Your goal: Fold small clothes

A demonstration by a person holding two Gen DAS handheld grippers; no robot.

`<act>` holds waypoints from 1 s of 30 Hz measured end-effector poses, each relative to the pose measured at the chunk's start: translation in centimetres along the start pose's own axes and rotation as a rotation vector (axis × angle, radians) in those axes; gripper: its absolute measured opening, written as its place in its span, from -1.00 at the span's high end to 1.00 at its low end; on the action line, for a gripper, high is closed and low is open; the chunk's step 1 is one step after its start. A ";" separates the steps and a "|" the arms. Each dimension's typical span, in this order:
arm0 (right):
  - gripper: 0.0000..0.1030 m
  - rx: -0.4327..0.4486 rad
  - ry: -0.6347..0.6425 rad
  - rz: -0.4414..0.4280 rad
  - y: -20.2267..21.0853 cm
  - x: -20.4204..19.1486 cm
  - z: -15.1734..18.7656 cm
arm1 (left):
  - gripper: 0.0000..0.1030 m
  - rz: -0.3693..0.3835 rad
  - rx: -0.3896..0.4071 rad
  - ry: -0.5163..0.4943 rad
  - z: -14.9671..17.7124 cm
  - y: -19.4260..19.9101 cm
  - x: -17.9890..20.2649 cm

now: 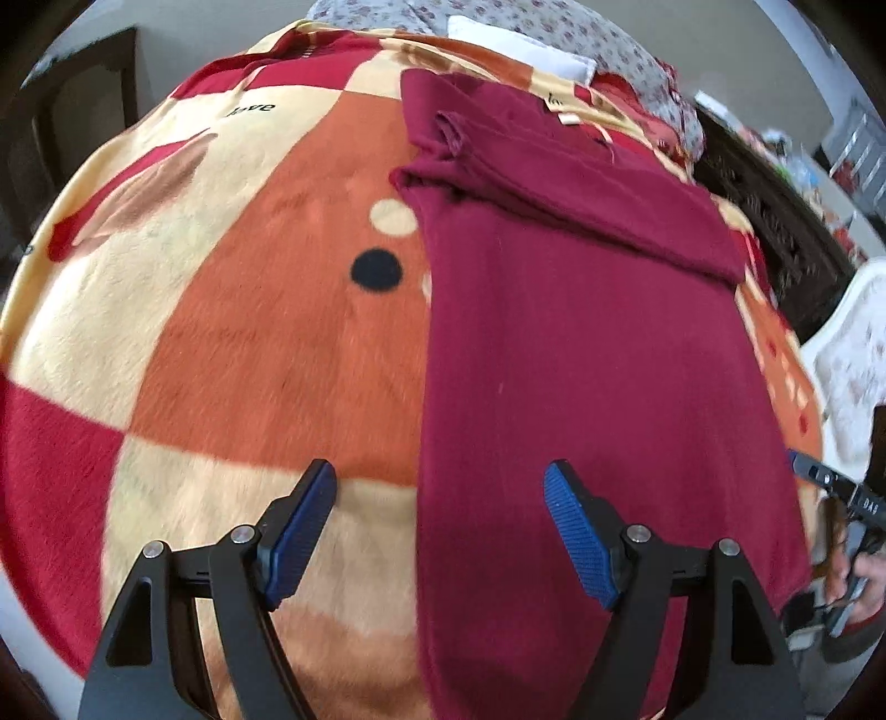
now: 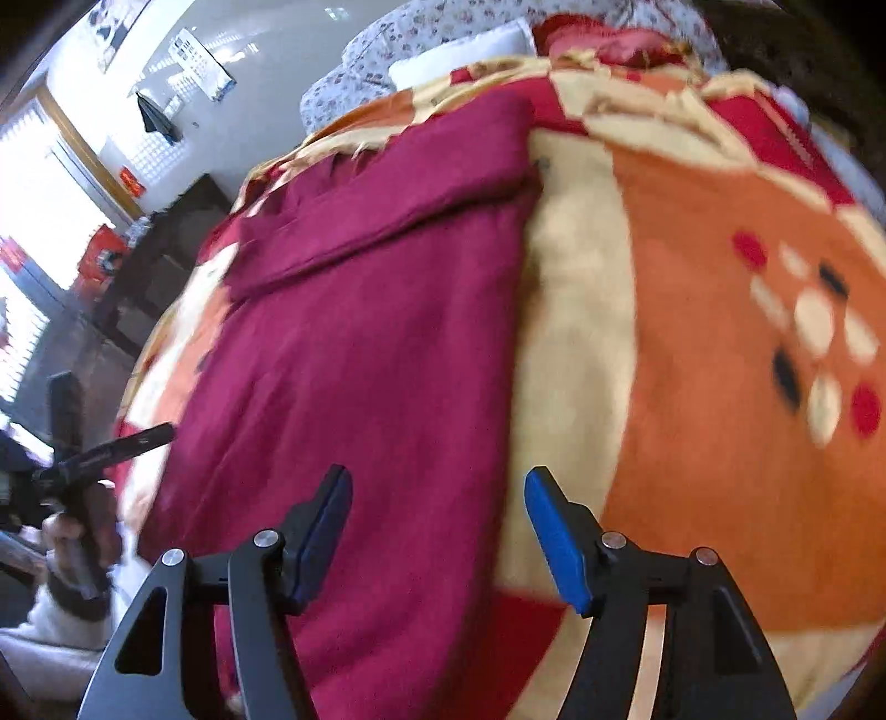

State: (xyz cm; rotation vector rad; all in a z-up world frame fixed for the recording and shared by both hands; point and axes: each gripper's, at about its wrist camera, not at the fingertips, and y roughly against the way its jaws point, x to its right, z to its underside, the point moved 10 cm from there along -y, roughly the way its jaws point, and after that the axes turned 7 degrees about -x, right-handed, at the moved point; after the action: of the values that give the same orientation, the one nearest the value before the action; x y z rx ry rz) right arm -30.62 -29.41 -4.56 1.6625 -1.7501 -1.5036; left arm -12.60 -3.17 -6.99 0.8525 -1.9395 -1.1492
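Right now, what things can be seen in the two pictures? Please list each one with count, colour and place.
garment: one, maroon, lying lengthwise on the blanket, far end folded over
blanket: one, orange, cream and red, covering the bed
pillow: one, white, at the far end
floral fabric: one, pale with small flowers, behind the pillow
dark cabinet: one, dark brown, beside the bed
left tool: one, black with blue pads, open, over the garment's left edge
right tool: one, black with blue pads, open, over the garment's right edge

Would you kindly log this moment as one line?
left gripper: open, empty | right gripper: open, empty | maroon garment: long strip, far end folded over | blanket: beneath
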 end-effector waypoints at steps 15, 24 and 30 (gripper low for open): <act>0.34 0.035 -0.003 0.079 2.3 0.8 1.9 | -0.58 0.000 -0.036 -0.044 4.4 0.8 0.5; -0.32 -0.042 -0.032 -0.046 2.5 -0.9 6.9 | -0.73 0.028 -0.049 -0.011 7.1 1.5 0.7; -0.33 -0.030 -0.095 -0.106 2.1 -0.6 7.7 | -0.82 -0.019 -0.057 -0.064 7.8 1.3 1.4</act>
State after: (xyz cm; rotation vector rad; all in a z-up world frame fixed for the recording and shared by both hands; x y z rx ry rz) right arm -37.65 -25.80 -5.73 1.7195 -1.7010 -1.6737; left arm -20.09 -0.42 -8.22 0.8145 -1.9438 -1.2514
